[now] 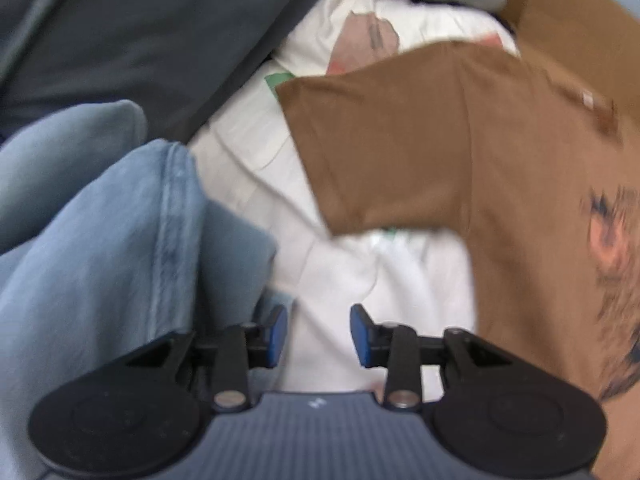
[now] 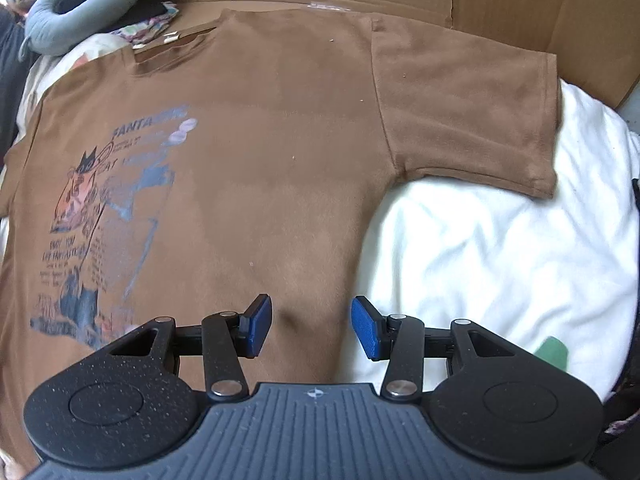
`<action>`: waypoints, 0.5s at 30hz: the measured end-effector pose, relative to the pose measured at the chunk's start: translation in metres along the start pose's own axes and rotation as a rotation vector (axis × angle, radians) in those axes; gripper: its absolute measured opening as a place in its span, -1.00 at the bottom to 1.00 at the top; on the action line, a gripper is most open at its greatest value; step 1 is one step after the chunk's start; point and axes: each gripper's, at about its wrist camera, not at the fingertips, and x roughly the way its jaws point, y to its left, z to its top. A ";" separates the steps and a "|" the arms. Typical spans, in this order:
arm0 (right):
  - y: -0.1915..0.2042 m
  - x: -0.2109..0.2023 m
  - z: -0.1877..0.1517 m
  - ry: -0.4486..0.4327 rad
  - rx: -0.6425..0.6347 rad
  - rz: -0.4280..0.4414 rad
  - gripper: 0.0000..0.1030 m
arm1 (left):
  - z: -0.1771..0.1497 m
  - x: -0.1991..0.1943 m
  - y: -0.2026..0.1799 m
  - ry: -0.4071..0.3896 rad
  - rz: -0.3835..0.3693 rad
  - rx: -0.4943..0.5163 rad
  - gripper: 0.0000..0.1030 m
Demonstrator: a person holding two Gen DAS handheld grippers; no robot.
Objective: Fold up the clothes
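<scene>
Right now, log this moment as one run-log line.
stage: brown T-shirt spread flat on white bedding | left gripper: open, empty | right gripper: open, above shirt's side edge | folds: none

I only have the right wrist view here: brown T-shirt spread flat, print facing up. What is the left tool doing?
Observer: The left tool is open with nothing between its pads, hanging over white bedding beside the brown T-shirt.
Operator: Is anything else near it?
Observer: Yes, a light blue denim garment lies bunched just left of that tool in its view.
Operator: Any more clothes I cannot see?
Observer: A dark grey fabric lies beyond the denim, at the upper left of the left wrist view; what kind of item it is I cannot tell.
</scene>
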 end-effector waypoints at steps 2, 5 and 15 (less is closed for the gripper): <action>-0.006 -0.006 -0.005 -0.022 0.000 0.007 0.00 | -0.011 -0.003 -0.001 0.005 -0.023 -0.022 -0.22; -0.012 -0.016 -0.011 -0.059 -0.014 0.007 0.00 | -0.028 -0.011 -0.007 -0.006 -0.055 -0.023 -0.22; -0.021 -0.063 -0.027 -0.026 0.007 0.056 0.00 | -0.062 -0.061 -0.013 0.045 -0.110 -0.010 -0.20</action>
